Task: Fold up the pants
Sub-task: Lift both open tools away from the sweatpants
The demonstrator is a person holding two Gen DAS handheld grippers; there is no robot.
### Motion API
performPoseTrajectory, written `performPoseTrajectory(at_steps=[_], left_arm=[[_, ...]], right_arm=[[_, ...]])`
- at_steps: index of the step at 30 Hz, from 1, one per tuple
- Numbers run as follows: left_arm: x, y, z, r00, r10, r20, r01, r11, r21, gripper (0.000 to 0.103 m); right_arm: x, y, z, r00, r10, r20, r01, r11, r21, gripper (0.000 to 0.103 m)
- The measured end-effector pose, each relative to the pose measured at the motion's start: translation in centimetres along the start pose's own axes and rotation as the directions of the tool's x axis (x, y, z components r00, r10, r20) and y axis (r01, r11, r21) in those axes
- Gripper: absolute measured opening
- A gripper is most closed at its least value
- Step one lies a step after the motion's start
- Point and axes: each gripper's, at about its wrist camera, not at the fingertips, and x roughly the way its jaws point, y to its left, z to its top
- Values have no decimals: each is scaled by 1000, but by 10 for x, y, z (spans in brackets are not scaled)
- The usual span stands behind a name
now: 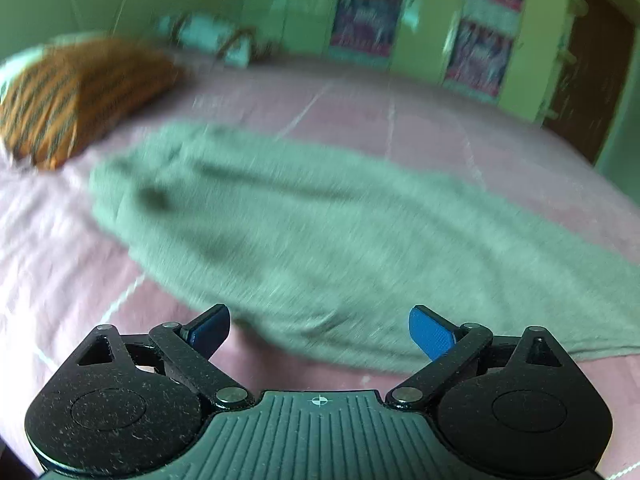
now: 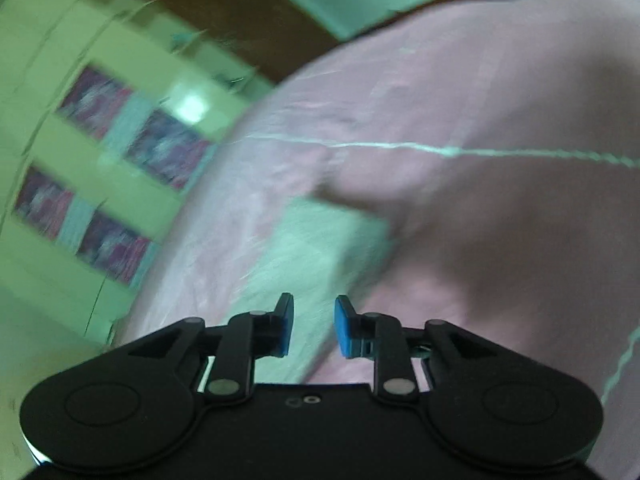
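Grey-green pants (image 1: 304, 224) lie spread across the pink bed (image 1: 440, 128), beside an orange pillow (image 1: 76, 96). Left hand-held gripper (image 1: 320, 332) spread wide, empty; right hand-held gripper (image 2: 314, 326) narrowly parted above the cloth, pinching nothing.

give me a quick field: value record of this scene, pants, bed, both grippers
surface: pink bedsheet with pale stitched lines
pants: grey-green pants lying spread out across the sheet, not folded small; one end shows in the right wrist view
left gripper: fingers wide apart, nothing between them, just short of the pants' near edge
right gripper: narrow gap between the fingers, nothing pinched, cloth end seen beyond the gap
pillow: orange striped pillow beyond the far end of the pants
background: green cupboard with patterned panels
image quality: both views motion-blurred
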Motion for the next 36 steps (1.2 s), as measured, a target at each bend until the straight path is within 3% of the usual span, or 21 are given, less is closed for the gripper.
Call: performPoseTrajectory(at_steps=[2, 4, 7, 9, 14, 16, 18, 21, 25, 26, 29, 32, 36], left_arm=[[-2, -11, 3, 1000, -12, 22, 12, 1000, 21, 96], [3, -22, 8, 1000, -19, 24, 17, 998, 59, 96], [13, -29, 18, 1000, -6, 9, 6, 996, 85, 96], [14, -26, 19, 1000, 16, -4, -15, 996, 88, 94], [18, -5, 14, 998, 59, -32, -58, 997, 44, 76], [24, 2, 13, 998, 42, -40, -42, 999, 5, 63], [25, 10, 14, 999, 38, -33, -39, 998, -44, 9], [10, 21, 10, 999, 47, 28, -44, 995, -86, 9], [13, 26, -5, 999, 53, -4, -53, 993, -105, 10], [9, 27, -4, 998, 55, 5, -54, 991, -120, 17], [-12, 40, -1, 993, 97, 67, -84, 980, -182, 53], [-33, 59, 3, 978, 154, 139, -122, 969, -217, 56], [-12, 91, 24, 992, 106, 73, -78, 944, -320, 56]], right_arm=[[5, 24, -15, 994, 71, -79, -78, 993, -92, 16], [18, 51, -30, 974, 119, -191, -156, 969, -190, 16], [38, 95, -57, 948, 120, -295, -217, 922, -320, 16], [50, 114, -72, 919, 155, -361, -274, 913, -304, 17], [66, 137, -99, 886, 173, -431, -322, 898, -300, 21], [70, 140, -107, 875, 160, -457, -325, 894, -308, 22], [72, 137, -118, 861, 149, -487, -329, 892, -310, 22], [67, 139, -125, 851, 142, -506, -334, 889, -312, 22], [68, 145, -133, 838, 137, -528, -344, 883, -318, 24], [68, 146, -132, 837, 135, -530, -343, 884, -317, 24], [63, 148, -128, 836, 160, -525, -360, 881, -306, 25], [59, 146, -125, 840, 162, -517, -360, 881, -308, 26], [59, 141, -126, 845, 159, -511, -344, 892, -292, 27]])
